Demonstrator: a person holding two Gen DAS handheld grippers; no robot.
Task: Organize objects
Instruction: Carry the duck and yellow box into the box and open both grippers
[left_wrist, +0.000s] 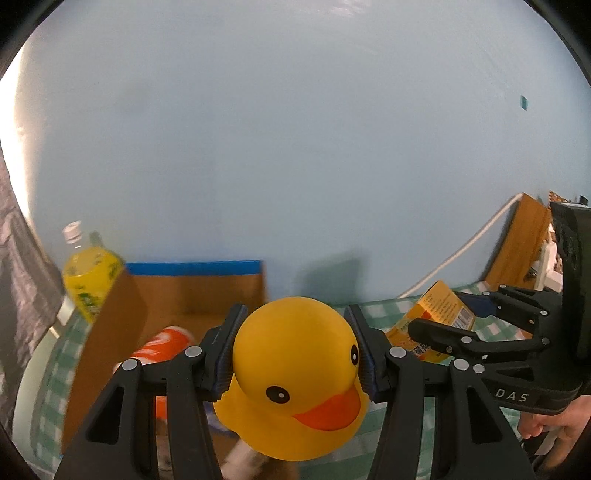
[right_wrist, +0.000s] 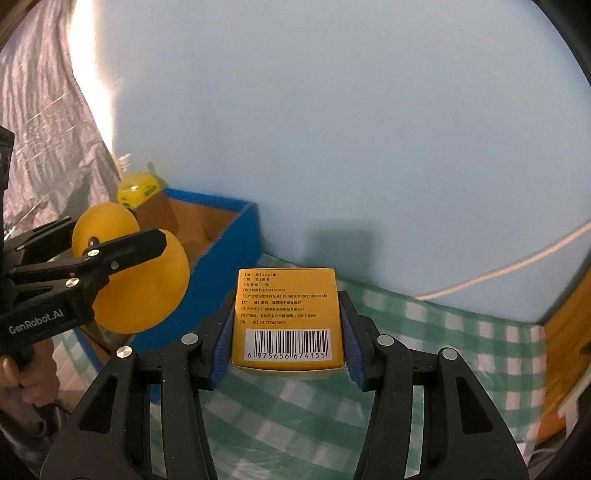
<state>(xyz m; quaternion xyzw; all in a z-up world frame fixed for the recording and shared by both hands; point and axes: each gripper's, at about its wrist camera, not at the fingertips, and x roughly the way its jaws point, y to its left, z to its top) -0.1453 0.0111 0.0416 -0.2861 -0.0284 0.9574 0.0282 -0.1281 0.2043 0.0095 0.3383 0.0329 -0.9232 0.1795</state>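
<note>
Left gripper (left_wrist: 295, 354): fingers (left_wrist: 225, 354) clenched on rubber duck (left_wrist: 291, 376), pads pressed against both sides of the head. Duck held aloft, beak toward the camera, body hanging just over the near right corner of the cardboard box (left_wrist: 192, 291). Seen from the right wrist view, same duck (right_wrist: 147, 288) in the left gripper (right_wrist: 110, 254), in front of the blue-sided cardboard box (right_wrist: 229, 240).

Right gripper (right_wrist: 288, 332): fingers (right_wrist: 221, 343) grasping the orange carton (right_wrist: 288, 317) by its two side faces, barcode face up and toward the camera. Carton held level above the green-and-white checked counter (right_wrist: 461, 350), to the right of the box, clear of its wall. From the left wrist view, carton (left_wrist: 439, 314) tilted in the right gripper (left_wrist: 443, 314), well to the right of the box.

Inside the box: red-and-white can (left_wrist: 162, 343) lying on its side near the left wall; other contents at the near end blurred, cannot tell what.

Behind the left far corner of the box: yellow drink bottle (left_wrist: 88, 280) with white cap, upright. Same bottle (right_wrist: 138, 190) just visible over the box rim in the right wrist view.

White cable (left_wrist: 461, 251) along the pale blue wall, right of the box. Wooden panel (left_wrist: 517, 243) at the far right of the counter.
</note>
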